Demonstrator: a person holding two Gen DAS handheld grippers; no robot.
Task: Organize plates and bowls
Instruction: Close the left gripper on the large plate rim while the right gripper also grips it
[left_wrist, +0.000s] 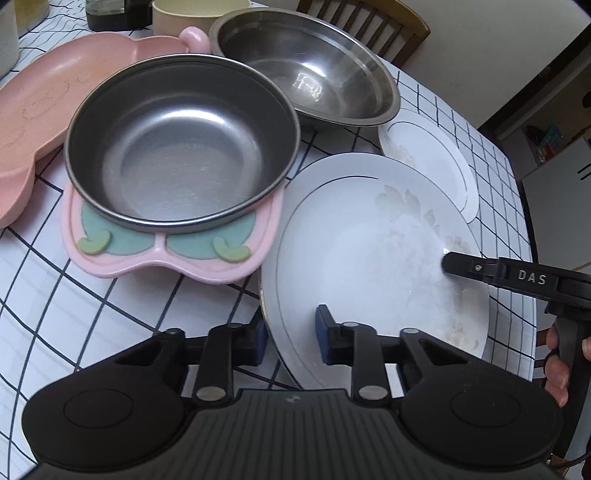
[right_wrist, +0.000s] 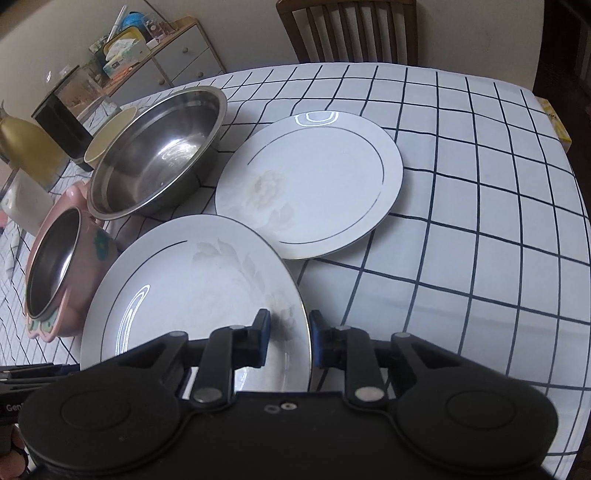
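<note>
gripping the near plate (right_wrist: 192, 295) at lower centre by opposite rims, left gripper (left_wrist: 290, 338) and right gripper (right_wrist: 288, 338) both clamped on it; next, lifting level onto far plate (right_wrist: 314, 177)

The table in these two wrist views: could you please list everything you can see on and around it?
large white plate: one, white, silver line, nearest
smaller white plate: one, white, behind the large one
large steel bowl: one, silver, far side
small steel bowl: one, silver, in the pink holder
pink holder: one, pink and green, left of the large plate
pink tray: one, far left
cream cup: one, behind the tray
tablecloth: one, white, dark grid
chair: one, brown, beyond the table
left gripper: black, blue pads, on the large plate's left rim
right gripper: same, on its right rim
</note>
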